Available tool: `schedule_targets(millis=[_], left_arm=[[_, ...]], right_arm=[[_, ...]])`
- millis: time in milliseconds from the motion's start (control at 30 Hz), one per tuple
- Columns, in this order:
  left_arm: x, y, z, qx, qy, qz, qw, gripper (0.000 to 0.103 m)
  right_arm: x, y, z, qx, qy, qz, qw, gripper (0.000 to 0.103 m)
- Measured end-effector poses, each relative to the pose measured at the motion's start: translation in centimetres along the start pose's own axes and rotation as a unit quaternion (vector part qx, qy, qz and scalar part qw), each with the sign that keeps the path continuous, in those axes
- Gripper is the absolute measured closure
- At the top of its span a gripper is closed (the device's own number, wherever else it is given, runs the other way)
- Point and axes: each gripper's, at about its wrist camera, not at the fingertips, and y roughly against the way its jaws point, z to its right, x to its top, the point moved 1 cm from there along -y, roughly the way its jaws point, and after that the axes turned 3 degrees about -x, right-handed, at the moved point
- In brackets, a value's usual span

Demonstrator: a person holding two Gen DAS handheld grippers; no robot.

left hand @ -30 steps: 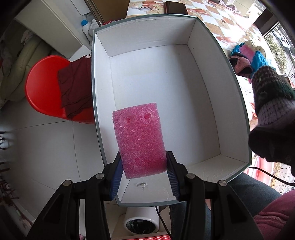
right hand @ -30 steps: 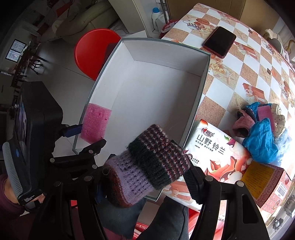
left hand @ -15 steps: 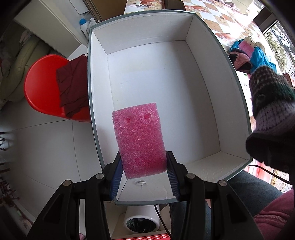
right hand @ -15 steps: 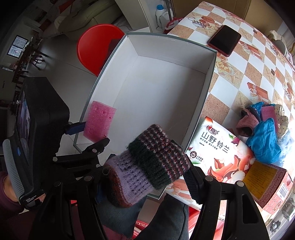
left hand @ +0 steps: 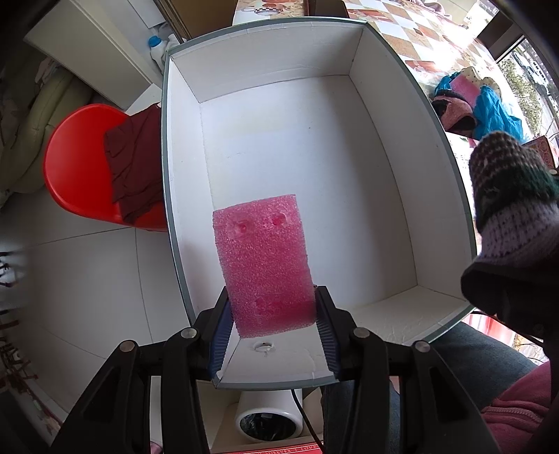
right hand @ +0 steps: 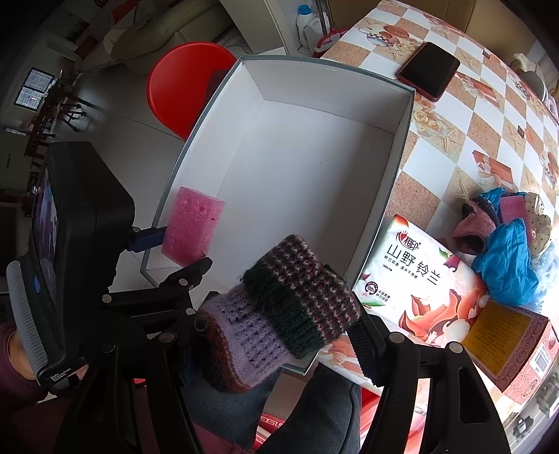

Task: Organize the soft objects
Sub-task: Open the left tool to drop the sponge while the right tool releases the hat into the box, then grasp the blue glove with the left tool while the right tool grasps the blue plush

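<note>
- A large white box (left hand: 380,167) with a grey-green rim sits at the edge of a table covered by a checked cloth (right hand: 454,122) in tan, white and orange squares with printed pictures
- The left gripper (left hand: 272,314) points down over the near end of the box, its jaws closed on a pink foam block (left hand: 265,262), which hangs above the bare box floor close to the left wall
- The right gripper (right hand: 279,335) grips a rolled knitted piece (right hand: 279,314), lilac at one end and dark green with maroon stripes at the other, held above the box's near right corner
- On the table right of the box lies a flowered tissue pack (right hand: 415,279) with printed characters, touching the box wall
- Beyond the pack is a heap of soft items (right hand: 503,241): blue plastic, a pink knit, a dotted cloth
- A yellow and red carton (right hand: 506,338) stands at the table's near right edge
- A dark phone (right hand: 429,70) lies on the cloth by the box's far corner
- Left of the box, lower down, a red stool (left hand: 77,164) stands on pale floor tiles, with a maroon cloth (left hand: 132,167) draped on it
- Farther back are a pale sofa (right hand: 167,24) and a white bottle with a blue cap (right hand: 304,17)
</note>
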Motion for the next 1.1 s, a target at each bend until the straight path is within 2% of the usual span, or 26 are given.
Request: schedule_targets(millis=[100, 167, 233, 400, 467, 633, 733, 767, 867, 1000, 1100], left_arm=[[0.0, 0.2, 0.0, 0.002, -0.001, 0.007, 1.0, 0.05], [0.0, 0.4, 0.1, 0.002, 0.0, 0.012, 0.9999, 0.034], [0.0, 0.6, 0.0, 0.003, 0.002, 0.02, 0.9998, 0.024], [0.2, 0.9, 0.0, 0.0, 0.006, 0.024, 0.9997, 0.02], [0.4, 1.1, -0.2, -0.014, 0.011, 0.031, 0.9994, 0.012], [1.2, 2.6, -0.7, -0.073, 0.033, 0.055, 0.9953, 0.007], [2.3, 4.1, -0.5, -0.093, 0.037, 0.075, 0.9922, 0.005], [2.8, 4.7, -0.2, -0.099, 0.034, 0.08, 0.9914, 0.0], [4.8, 6.4, 1.2, -0.107, 0.014, 0.099, 0.9892, 0.0], [7.7, 8.5, 4.7, -0.114, -0.031, 0.12, 0.9856, 0.0], [10.0, 9.0, 8.0, -0.126, -0.062, 0.124, 0.9823, 0.0]], right_arm=[[0.0, -0.1, 0.0, 0.001, -0.001, 0.0, 1.0, 0.028], [0.0, -0.1, 0.0, 0.001, -0.002, 0.0, 1.0, 0.027], [0.0, 0.0, 0.0, 0.001, -0.005, 0.003, 1.0, 0.022], [-0.1, 0.5, 0.2, -0.001, -0.013, 0.01, 1.0, 0.019], [-0.2, 0.7, 0.4, -0.003, -0.019, 0.015, 1.0, 0.0], [-0.6, 1.7, 1.8, -0.008, -0.048, 0.032, 0.998, 0.001], [-0.8, 2.8, 3.5, -0.003, -0.081, 0.043, 0.996, 0.001], [-0.9, 3.4, 4.2, 0.002, -0.094, 0.05, 0.994, 0.001], [-0.8, 5.9, 6.8, 0.01, -0.131, 0.077, 0.988, 0.001], [-1.4, 9.7, 11.7, 0.011, -0.186, 0.111, 0.976, 0.001], [-2.4, 12.5, 16.2, -0.012, -0.229, 0.135, 0.964, 0.001]])
